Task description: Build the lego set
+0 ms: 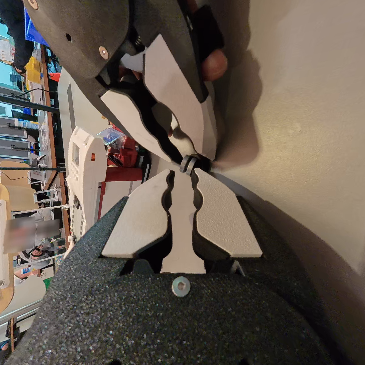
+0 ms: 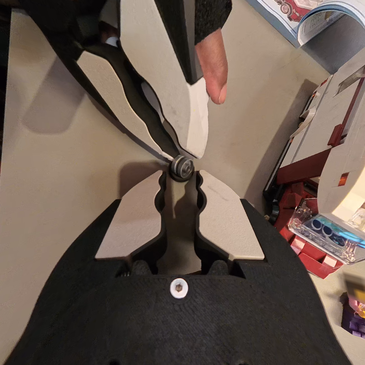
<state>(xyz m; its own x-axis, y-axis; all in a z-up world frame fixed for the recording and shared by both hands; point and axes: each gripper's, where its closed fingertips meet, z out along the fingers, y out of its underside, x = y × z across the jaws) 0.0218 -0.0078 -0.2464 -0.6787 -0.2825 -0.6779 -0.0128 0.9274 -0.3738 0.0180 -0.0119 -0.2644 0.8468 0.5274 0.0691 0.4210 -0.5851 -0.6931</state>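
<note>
Right wrist view shows the right gripper (image 2: 180, 173) straddling a small grey wheel (image 2: 182, 167) with a black tyre over the table (image 2: 59, 177), pad contact unclear; the left gripper (image 1: 182, 171), fingers apart, meets it tip-on, seemingly steadying it.

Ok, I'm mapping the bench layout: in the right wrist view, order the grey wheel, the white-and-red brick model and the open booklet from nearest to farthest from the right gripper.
1. Grey wheel: at the right gripper's fingertips.
2. Brick model: off to the right.
3. Open booklet: top right corner, beyond the model.
</note>
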